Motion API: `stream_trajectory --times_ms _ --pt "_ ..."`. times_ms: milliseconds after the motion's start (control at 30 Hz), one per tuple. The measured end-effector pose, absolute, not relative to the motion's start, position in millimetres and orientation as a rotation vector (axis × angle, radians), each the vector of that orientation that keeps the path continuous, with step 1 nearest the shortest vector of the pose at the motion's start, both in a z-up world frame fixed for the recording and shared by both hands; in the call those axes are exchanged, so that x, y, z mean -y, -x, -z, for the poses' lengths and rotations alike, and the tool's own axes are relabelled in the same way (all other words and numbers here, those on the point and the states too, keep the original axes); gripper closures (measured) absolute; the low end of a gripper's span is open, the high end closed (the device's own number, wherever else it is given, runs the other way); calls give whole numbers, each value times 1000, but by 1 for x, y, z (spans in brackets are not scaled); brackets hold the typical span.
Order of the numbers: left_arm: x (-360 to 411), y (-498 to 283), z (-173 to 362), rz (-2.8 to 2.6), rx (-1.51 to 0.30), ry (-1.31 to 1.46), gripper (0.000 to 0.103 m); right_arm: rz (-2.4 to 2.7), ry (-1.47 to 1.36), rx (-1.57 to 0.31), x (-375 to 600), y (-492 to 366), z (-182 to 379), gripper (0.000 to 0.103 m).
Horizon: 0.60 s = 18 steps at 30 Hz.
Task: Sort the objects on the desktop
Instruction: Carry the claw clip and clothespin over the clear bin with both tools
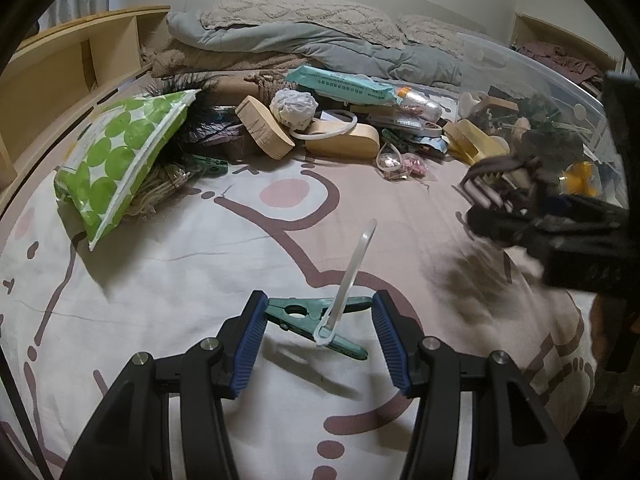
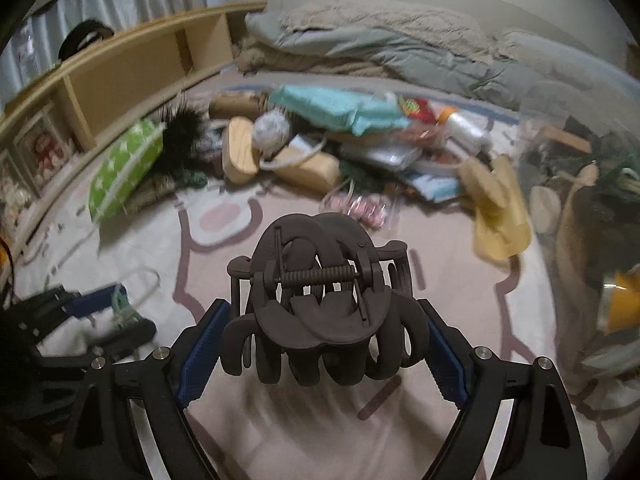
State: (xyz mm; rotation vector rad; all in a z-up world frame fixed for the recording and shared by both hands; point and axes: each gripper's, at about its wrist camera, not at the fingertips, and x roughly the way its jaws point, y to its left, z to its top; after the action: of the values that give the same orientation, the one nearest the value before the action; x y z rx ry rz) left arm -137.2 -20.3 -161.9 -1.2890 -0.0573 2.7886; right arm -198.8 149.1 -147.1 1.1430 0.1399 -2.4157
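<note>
Pink-patterned bedsheet carries clutter before grey bedding.

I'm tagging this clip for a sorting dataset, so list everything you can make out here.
clothespin: one, green, white cable tie looped on, clamped in left gripper
hair claw clip: one, dark brown, in right gripper
pouch: one, green-dotted, left on bedsheet
wooden blocks: two, tan, in far pile
wipes pack: one, teal, atop pile
storage bin: one, clear, right
left gripper: black, blue pads
right gripper: same
</note>
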Motion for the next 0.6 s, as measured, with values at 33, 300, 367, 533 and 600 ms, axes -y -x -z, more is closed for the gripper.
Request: stream_trajectory --times_ms 33,300,367,533,600 --pt "20 136 160 -2796 56 1278 49 2429 -1129 -126 -151 197 141 13" --pt "21 125 132 -2819 92 1174 49 2484 -988 -118 -165 178 96 13" --pt "18 124 123 -2841 64 1141 49 2494 -951 -117 -168 173 84 13" --pt "8 126 98 -2837 56 1074 49 2532 -852 -116 -176 171 52 13" --pt "1 132 88 -2824 76 1047 49 2550 -819 -106 -181 178 39 13"
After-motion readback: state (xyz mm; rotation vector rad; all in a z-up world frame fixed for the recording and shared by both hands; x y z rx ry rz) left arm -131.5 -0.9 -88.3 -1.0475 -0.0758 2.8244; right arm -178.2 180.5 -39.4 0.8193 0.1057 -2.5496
